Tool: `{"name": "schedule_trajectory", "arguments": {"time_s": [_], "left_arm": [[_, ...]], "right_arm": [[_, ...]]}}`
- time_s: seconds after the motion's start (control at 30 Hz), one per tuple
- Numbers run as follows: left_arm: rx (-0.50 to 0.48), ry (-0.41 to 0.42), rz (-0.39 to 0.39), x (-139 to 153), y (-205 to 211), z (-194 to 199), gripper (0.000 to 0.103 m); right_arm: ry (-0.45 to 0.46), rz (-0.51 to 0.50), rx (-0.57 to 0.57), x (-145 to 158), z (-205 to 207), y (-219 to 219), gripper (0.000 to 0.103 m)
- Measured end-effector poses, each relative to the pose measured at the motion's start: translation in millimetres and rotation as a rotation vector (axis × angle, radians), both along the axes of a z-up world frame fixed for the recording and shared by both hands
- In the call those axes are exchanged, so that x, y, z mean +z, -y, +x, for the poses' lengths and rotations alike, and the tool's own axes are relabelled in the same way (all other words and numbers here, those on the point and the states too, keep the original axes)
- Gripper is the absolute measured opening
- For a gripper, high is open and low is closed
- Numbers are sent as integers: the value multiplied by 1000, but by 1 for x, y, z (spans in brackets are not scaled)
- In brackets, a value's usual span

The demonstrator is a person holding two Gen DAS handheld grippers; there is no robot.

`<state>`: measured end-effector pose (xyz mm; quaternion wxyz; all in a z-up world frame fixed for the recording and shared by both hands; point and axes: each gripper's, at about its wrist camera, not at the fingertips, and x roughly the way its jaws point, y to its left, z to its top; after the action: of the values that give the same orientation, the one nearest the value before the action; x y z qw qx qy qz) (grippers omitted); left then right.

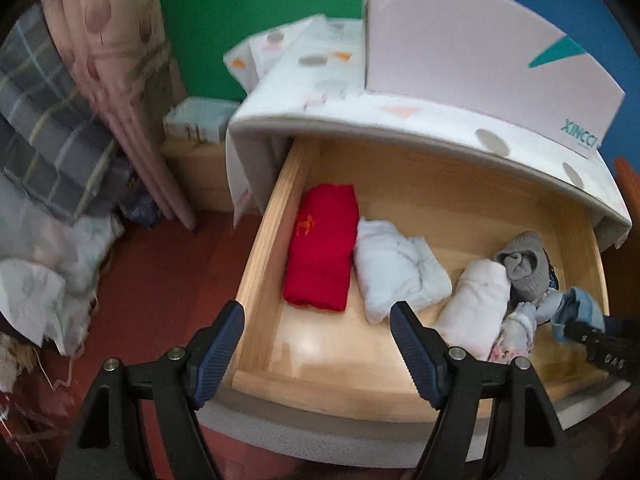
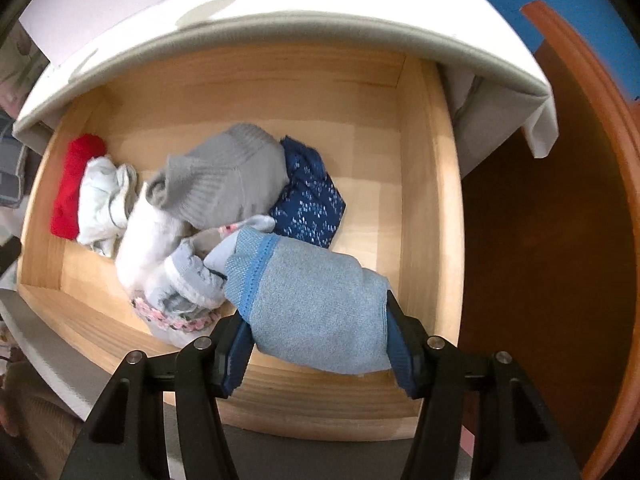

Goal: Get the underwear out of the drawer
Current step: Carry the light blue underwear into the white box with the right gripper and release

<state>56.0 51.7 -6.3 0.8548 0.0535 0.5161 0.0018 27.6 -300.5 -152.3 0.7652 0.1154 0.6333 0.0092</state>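
Right gripper [image 2: 318, 344] fingertips behind blue underwear [image 2: 316, 308]

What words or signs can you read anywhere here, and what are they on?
"XINCCI": teal letters on the white box standing on the cabinet top above the drawer; smaller print beneath is too blurred to read.
Red folded garment: a small orange embroidered emblem, no readable letters.
Right claw: pale marks on its body, too blurred to read.

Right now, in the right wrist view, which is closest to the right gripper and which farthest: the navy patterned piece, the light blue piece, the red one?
1. Light blue piece, clamped in the right gripper.
2. Navy patterned piece, just beyond, mid-drawer.
3. Red one, far left.
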Motion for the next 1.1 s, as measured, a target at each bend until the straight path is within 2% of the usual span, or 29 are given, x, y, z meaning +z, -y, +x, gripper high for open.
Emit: {"name": "schedule_trajectory", "arguments": {"time_s": [0.07, 0.37, 0.63, 0.87, 1.1], "left_arm": [[-23, 21, 13, 1, 5, -2, 77], [-81, 9, 44, -5, 15, -1, 77], [-69, -9, 9, -7, 9, 0, 77], [-71, -9, -2, -8, 9, 0, 77], [-71, -9, -5, -9, 8, 0, 77]], "right_arm": [[21, 21, -12, 4, -3, 3, 55], [31, 59, -27, 15, -2, 8, 55], [77, 49, -19, 54, 6, 27, 55], [193, 36, -11, 123, 28, 42, 55], [337, 2, 8, 199, 69, 48, 55]]}}
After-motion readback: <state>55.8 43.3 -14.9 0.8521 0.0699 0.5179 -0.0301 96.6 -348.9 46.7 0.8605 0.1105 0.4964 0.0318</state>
